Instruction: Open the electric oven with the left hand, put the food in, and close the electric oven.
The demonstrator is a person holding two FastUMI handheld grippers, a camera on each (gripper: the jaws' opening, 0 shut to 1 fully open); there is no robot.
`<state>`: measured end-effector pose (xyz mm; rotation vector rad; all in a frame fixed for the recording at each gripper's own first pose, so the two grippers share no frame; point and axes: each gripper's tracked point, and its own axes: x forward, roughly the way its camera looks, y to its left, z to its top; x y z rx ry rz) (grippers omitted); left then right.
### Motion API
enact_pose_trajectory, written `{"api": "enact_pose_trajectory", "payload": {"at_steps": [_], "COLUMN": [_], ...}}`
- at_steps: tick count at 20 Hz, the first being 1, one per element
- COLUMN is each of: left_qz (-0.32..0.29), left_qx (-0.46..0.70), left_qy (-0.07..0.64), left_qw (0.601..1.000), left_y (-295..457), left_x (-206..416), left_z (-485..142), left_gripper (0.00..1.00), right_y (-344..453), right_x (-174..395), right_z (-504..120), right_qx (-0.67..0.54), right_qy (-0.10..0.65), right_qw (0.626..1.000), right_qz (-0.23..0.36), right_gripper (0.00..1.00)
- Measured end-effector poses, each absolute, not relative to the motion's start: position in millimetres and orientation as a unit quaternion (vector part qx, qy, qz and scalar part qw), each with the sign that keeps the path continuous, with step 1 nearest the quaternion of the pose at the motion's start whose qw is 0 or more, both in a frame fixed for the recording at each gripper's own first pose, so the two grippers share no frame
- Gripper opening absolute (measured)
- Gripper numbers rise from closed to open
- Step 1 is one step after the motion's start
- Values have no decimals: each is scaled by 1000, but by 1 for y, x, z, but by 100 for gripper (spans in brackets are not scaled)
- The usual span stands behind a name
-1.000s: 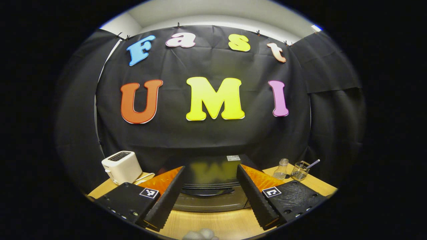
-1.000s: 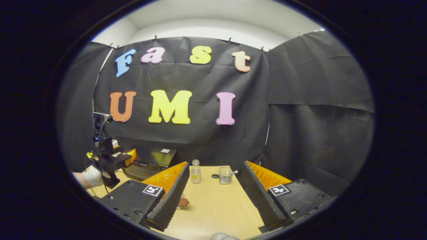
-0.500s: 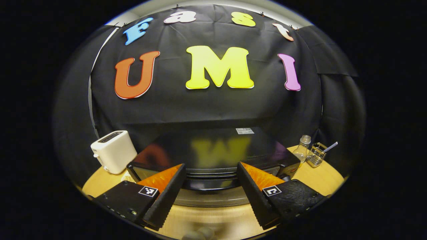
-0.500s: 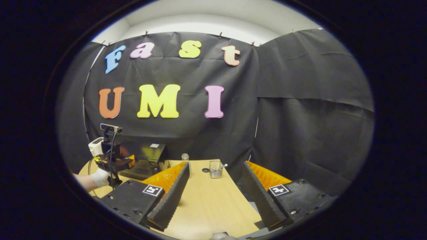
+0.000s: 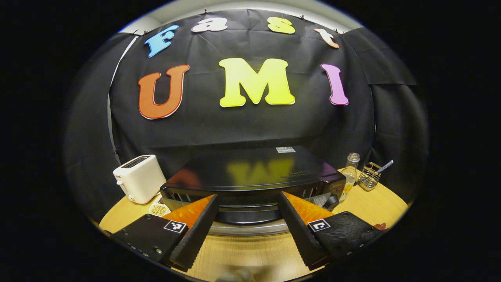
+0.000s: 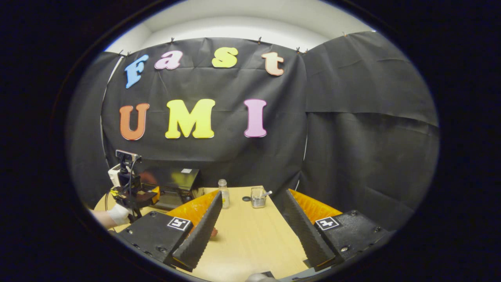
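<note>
With the left claw spread before the electric oven on the surface and the right claw spread too, a misaimed approach could slip off the door handle.

Both views are dim overall, the dark booth cloth soaking up most of the light. Illumination comes from above: the pale ceiling strip at the top of each view is the brightest area. In the left gripper view the glossy top of the electric oven mirrors a blurred yellow reflection from the wall. The wooden worktop is evenly lit, with soft shadows under the right claw. Fisheye distortion bows straight lines strongly toward the edges, where sharpness drops. A pale blob at the bottom edge of each view is out of focus.
</note>
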<state>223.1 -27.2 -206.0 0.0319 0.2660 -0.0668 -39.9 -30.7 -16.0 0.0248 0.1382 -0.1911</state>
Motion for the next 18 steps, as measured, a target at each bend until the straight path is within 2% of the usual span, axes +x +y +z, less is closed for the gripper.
{"api": "enact_pose_trajectory", "payload": {"at_steps": [1,2,6,7,11,12,14,18], "left_qz": [-35,-37,-43,-44,-45,-46,-45,-46], "left_qx": [14,15,15,15,17,18,13,17], "left_qy": [136,138,149,155,180,186,205,224], "left_qw": [990,990,988,987,982,981,978,973], "left_y": [-28,-28,-28,-27,-25,-24,-21,-22], "left_x": [216,209,179,171,142,136,125,109], "left_z": [-208,-211,-226,-231,-258,-264,-281,-302], "left_gripper": [97,97,97,97,97,97,97,97], "right_y": [-29,-28,-21,-20,-16,-14,-12,-11], "right_x": [-42,-43,-53,-54,-63,-64,-66,-69], "right_z": [-16,-18,-26,-26,-37,-38,-43,-49], "right_qx": [14,16,21,22,25,26,23,19], "right_qy": [71,72,79,80,89,91,97,107], "right_qw": [993,993,993,993,993,993,992,991], "right_qz": [-93,-92,-84,-82,-78,-76,-74,-71], "right_gripper": [96,100,100,97,100,96,100,100]}}
